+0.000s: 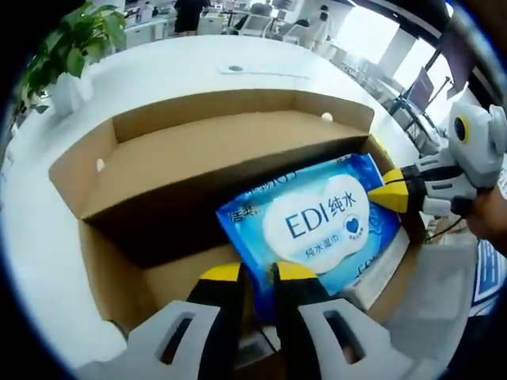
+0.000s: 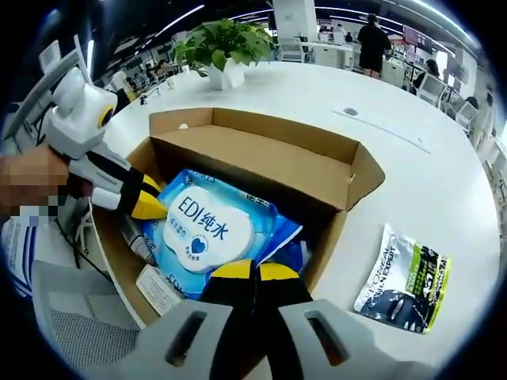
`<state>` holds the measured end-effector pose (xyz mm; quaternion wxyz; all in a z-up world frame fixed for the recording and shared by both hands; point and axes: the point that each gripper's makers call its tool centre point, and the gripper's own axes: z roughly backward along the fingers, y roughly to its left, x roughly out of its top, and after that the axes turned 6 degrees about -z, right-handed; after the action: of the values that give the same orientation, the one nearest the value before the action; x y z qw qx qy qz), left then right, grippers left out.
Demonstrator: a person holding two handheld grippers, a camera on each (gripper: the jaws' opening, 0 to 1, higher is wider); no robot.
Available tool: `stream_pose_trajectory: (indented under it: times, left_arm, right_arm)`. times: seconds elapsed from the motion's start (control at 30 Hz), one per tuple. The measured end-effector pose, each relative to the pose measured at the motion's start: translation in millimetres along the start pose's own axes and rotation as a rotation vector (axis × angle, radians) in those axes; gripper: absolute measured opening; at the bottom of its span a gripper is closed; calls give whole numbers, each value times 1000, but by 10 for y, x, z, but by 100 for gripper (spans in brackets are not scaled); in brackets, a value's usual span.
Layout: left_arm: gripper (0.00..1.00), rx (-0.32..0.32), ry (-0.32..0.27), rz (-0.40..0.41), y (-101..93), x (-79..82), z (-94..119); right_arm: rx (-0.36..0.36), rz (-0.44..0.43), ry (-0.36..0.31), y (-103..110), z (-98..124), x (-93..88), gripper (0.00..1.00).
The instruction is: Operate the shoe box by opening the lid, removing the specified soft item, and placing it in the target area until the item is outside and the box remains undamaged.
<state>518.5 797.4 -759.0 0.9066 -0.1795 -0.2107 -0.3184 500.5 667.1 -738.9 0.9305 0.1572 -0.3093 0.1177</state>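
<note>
An open cardboard shoe box (image 1: pixel 103 261) (image 2: pixel 337 237) lies on a white table, its lid (image 1: pixel 214 150) (image 2: pixel 261 158) folded back. A soft blue and white pack of wet wipes (image 1: pixel 317 222) (image 2: pixel 202 229) sits tilted in the box, over other items. My left gripper (image 1: pixel 257 273) is shut on the pack's near edge, and it comes in from the left at the pack's corner (image 2: pixel 149 203). My right gripper (image 2: pixel 255 271) is shut on the opposite edge, and its yellow tips (image 1: pixel 390 195) pinch the pack's right side.
A potted plant (image 1: pixel 71 47) (image 2: pixel 222 43) stands on the white table (image 2: pixel 444 182) beyond the box. A black and green pouch (image 2: pixel 404 277) lies on the table beside the box. White paper items (image 2: pixel 158 289) lie under the pack. A grey mesh chair seat (image 2: pixel 79 324) is nearby.
</note>
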Motion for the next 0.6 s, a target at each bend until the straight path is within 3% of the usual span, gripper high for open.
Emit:
stream_pose_trajectory:
  times: [0.23, 0.6]
  left_arm:
    - [1, 11, 8, -33, -5, -2, -26]
    - [0, 21, -8, -35, 2, 19, 44]
  right_arm:
    - [1, -4, -5, 2, -6, -4, 0]
    - [0, -10, -1, 17, 7, -34, 0]
